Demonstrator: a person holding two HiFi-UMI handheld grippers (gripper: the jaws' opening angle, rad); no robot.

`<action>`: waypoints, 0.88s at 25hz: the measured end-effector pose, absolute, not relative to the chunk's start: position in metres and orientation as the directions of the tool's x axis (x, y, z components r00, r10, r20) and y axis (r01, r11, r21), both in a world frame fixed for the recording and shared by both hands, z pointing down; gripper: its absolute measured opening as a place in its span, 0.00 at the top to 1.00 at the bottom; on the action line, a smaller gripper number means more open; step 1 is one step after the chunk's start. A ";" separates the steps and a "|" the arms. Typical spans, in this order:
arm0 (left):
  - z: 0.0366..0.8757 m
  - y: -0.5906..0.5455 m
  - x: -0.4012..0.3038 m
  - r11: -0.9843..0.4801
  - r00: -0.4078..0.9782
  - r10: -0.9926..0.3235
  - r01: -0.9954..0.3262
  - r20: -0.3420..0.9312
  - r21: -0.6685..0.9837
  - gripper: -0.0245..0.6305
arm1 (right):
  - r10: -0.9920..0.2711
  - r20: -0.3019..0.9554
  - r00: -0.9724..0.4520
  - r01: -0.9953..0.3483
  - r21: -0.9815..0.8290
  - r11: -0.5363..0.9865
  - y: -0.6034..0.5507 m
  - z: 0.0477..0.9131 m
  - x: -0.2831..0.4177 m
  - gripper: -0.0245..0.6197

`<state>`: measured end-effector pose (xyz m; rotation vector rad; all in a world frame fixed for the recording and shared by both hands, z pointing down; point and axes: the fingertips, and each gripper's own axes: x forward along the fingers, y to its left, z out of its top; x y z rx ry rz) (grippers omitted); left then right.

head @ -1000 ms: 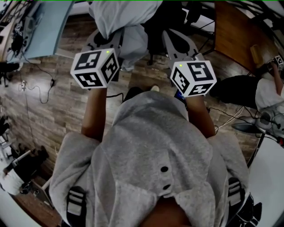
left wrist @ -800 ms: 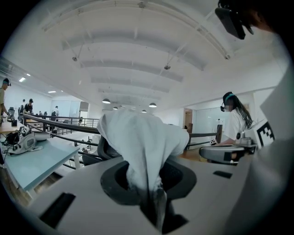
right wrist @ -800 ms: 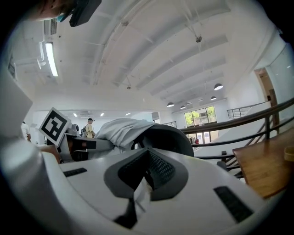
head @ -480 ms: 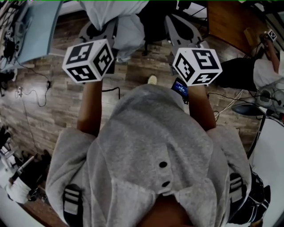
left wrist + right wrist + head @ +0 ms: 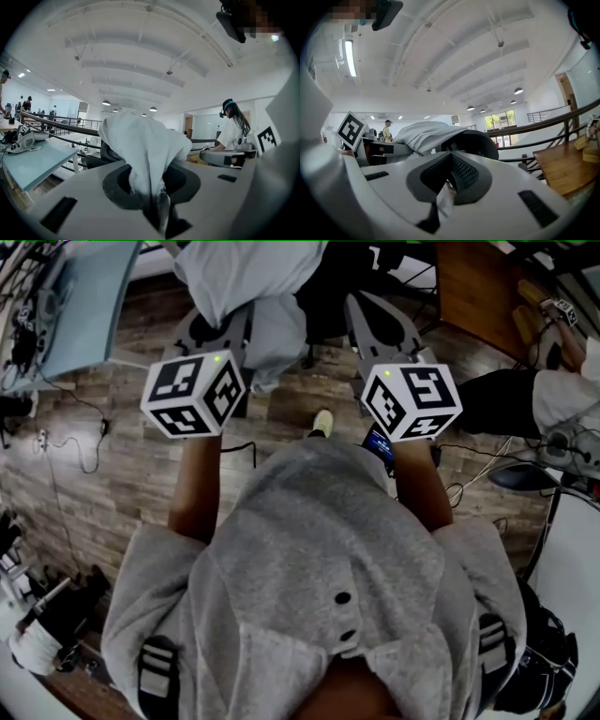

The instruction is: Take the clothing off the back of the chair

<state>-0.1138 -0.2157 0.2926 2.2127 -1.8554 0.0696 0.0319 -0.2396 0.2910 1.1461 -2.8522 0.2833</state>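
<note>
The white clothing (image 5: 234, 273) hangs bunched at the top of the head view, partly over the black chair (image 5: 330, 282). My left gripper (image 5: 246, 313) is shut on a thick fold of it. In the left gripper view the clothing (image 5: 140, 145) rises out of the left gripper (image 5: 153, 187) in a tall bunch. My right gripper (image 5: 364, 304) is shut on a thin edge of the fabric (image 5: 442, 200). From there the clothing (image 5: 424, 133) still lies over the chair's back (image 5: 480, 140), just ahead of the right gripper (image 5: 449, 180).
The floor is wood planks (image 5: 122, 456) with loose cables (image 5: 80, 432). A pale desk (image 5: 89, 296) stands at the left, a wooden table (image 5: 483, 287) at the right. A seated person (image 5: 534, 404) is at the right edge. Another person (image 5: 234, 131) works beyond the chair.
Both grippers have shifted a little while keeping hold of the clothing. The head camera's view has swayed slightly.
</note>
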 end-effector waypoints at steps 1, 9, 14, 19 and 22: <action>0.293 -0.213 -0.114 -0.157 0.188 -0.962 -0.974 0.196 0.164 0.82 | -0.681 0.119 -0.723 -0.691 -0.149 0.708 -0.237 0.291 0.031 0.95; 0.305 -0.186 -0.117 -0.158 0.196 -0.956 -0.970 0.218 0.184 0.82 | -0.681 0.127 -0.721 -0.692 -0.156 0.704 -0.213 0.293 0.025 0.95; 0.309 -0.167 -0.121 -0.155 0.195 -0.957 -0.970 0.217 0.186 0.82 | -0.677 0.133 -0.724 -0.690 -0.152 0.708 -0.193 0.296 0.019 0.95; 0.307 -0.154 -0.124 -0.143 0.180 -0.963 -0.972 0.200 0.187 0.82 | -0.671 0.125 -0.730 -0.683 -0.143 0.716 -0.180 0.293 0.017 0.95; 0.303 -0.144 -0.131 -0.127 0.162 -0.969 -0.974 0.188 0.186 0.82 | -0.668 0.122 -0.734 -0.679 -0.139 0.721 -0.172 0.292 0.013 0.95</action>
